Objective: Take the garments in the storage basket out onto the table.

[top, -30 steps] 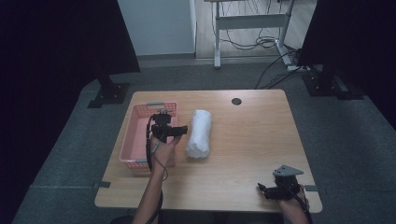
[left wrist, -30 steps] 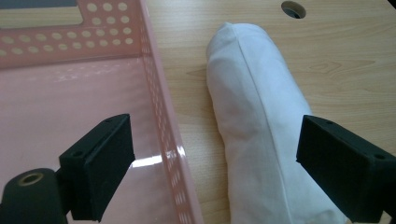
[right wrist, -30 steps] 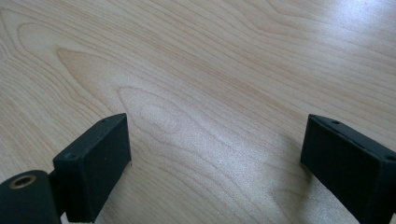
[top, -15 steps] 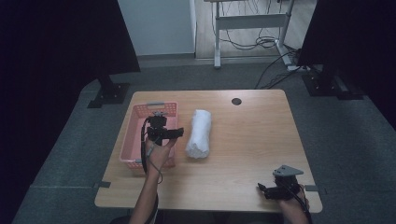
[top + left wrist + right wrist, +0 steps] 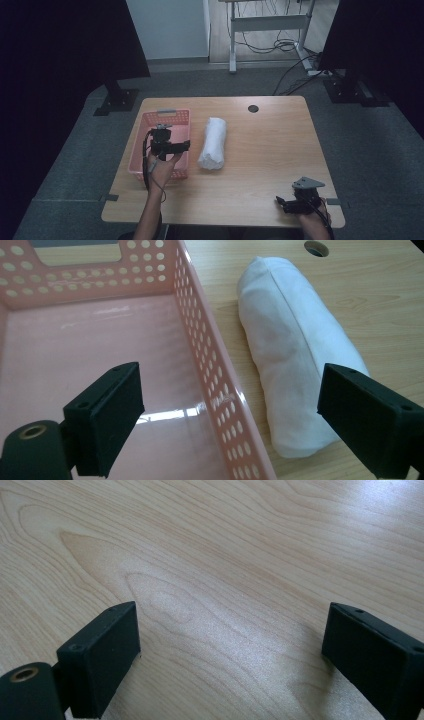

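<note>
Right now the rolled white towel (image 5: 295, 355) lies on the table (image 5: 265, 150), just beside the pink basket (image 5: 210, 370) and ahead of your left gripper (image 5: 181, 146), which hovers over the basket's near wall with its jaws spread apart and nothing between them. You look to be lining up for the pick (the basket's inside is bare). Next, swing toward the towel, straddle its middle, then close. Your right gripper (image 5: 281, 202) rests low at the table's near edge, jaws parted and holding nothing.
</note>
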A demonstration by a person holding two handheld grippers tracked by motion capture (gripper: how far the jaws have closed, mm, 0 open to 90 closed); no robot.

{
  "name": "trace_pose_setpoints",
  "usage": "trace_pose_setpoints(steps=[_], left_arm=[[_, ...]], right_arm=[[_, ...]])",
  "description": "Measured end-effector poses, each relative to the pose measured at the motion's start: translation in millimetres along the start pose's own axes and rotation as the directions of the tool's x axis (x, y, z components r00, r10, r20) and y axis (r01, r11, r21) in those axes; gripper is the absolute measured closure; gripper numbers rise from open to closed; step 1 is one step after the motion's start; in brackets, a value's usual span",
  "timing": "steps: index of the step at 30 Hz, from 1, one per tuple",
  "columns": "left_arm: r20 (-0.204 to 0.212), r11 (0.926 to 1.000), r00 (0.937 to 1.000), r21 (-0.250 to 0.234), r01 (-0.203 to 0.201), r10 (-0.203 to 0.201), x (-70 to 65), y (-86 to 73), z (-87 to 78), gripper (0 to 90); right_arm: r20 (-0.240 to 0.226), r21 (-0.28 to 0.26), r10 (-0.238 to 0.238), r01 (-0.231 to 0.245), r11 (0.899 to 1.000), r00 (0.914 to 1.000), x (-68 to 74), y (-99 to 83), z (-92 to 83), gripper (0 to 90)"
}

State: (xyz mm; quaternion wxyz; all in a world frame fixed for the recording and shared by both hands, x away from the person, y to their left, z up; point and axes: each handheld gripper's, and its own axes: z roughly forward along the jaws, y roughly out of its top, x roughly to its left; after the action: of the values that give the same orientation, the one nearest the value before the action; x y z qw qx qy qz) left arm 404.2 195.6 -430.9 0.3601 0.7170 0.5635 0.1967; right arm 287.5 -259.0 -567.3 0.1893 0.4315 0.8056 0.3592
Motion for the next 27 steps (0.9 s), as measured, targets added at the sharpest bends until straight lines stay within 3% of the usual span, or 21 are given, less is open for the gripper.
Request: trace_pose_setpoints(steps=[14, 27], left_arm=[[0.027, 0.9995, 0.9995, -0.026, -0.016, 0.017, 2.8, -9.5, -16.4, 10.5], [0.025, 0.9992, 0.9995, -0.036, -0.017, 0.018, 12.8, -21.6, -24.6, 10.5]], right_arm=[[0.002, -0.001, 0.000, 0.000, 1.000, 1.0000, -0.2, 0.0, 0.1, 7.8], [0.003, 0.000, 0.002, -0.002, 1.000, 1.0000, -0.1, 0.1, 0.0, 7.8]])
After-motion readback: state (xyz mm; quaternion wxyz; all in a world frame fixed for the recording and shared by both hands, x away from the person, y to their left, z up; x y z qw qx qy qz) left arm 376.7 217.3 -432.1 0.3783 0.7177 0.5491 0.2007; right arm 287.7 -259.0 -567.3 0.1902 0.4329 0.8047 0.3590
